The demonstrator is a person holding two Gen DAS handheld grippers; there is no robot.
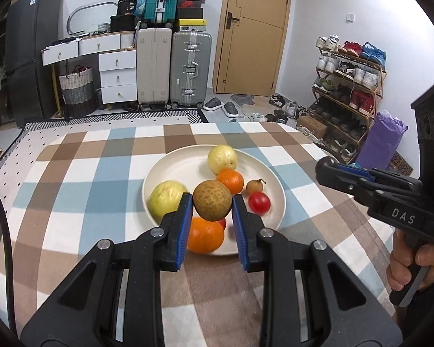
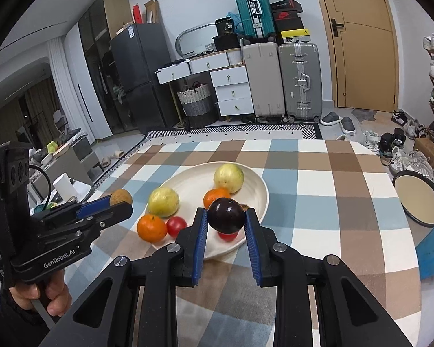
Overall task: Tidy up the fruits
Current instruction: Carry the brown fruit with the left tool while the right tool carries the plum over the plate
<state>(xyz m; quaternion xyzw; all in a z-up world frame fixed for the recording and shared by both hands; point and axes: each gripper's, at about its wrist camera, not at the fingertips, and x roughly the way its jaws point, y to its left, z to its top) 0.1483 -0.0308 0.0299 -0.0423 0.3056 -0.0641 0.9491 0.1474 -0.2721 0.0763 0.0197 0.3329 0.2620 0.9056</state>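
The left tongs (image 1: 212,204) clench a rough, tan-brown round fruit (image 1: 212,204) between ribbed blue pads, holding it above the near edge of the plate (image 1: 188,167). In the right wrist view the same fruit (image 2: 120,197) shows at the tip of the left tongs (image 2: 112,202), at nine o'clock from the plate (image 2: 188,185).

The right tongs (image 2: 226,217) grasp a glossy, dark purple plum (image 2: 225,214), smooth and nearly spherical, over the plate's near rim at its five o'clock side. From the left wrist view the right tongs (image 1: 332,170) appear at three o'clock, side-on.

The plate is round, shallow and cream-coloured with a matte finish. In the left wrist view it holds two pale yellow-green guavas (image 1: 222,158) (image 1: 167,198) with dull skins, at twelve and nine o'clock. A dimpled small orange (image 1: 230,181) sits near the centre and a larger orange (image 1: 205,237) at six o'clock. A shiny red tomato (image 1: 259,201) lies at four o'clock, a small tan longan (image 1: 254,186) with a stem just beyond it.

The surface (image 1: 86,188) wears a soft cloth checked in brown, blue and white.
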